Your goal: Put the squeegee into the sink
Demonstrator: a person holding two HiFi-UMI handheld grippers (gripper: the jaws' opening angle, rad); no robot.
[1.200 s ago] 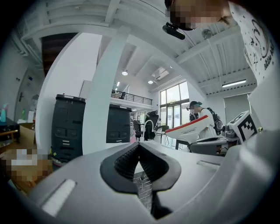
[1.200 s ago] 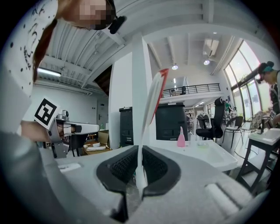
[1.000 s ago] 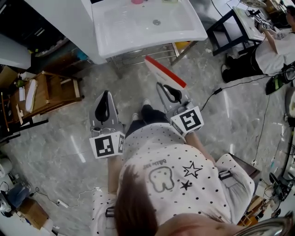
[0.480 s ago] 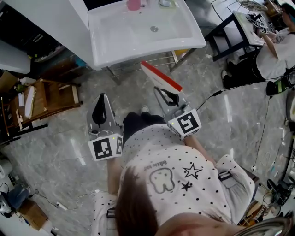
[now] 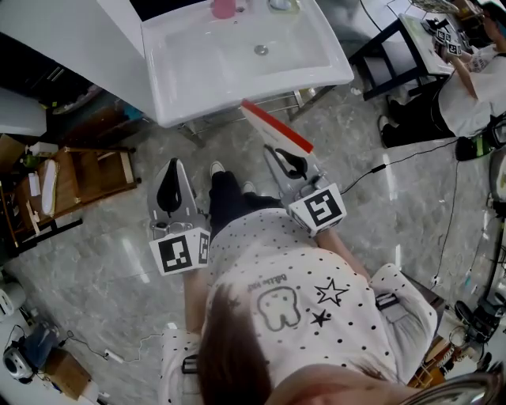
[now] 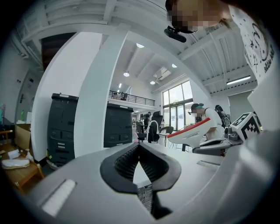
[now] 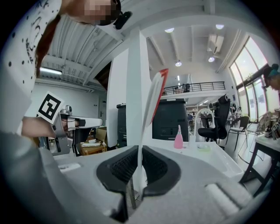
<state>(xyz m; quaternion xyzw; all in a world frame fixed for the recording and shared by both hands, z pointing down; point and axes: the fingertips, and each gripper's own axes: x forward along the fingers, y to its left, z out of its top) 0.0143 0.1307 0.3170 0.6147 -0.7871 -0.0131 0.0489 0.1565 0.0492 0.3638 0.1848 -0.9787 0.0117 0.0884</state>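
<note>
Squeegee (image 5: 278, 126) is pinched at its thin end by the right gripper (image 5: 277, 150), so I think it could slip or swing loose. Its red edge is up in the air just by the front rim of the sink (image 5: 190, 111), not inside yet. It could bump that rim if pushed straight on. Both grippers reach out in front of the body, pointing almost flat at the sink. The left gripper (image 5: 173, 164) is squeezed closed on nothing. A pink bottle (image 5: 224, 8) stands at the sink's back.
</note>
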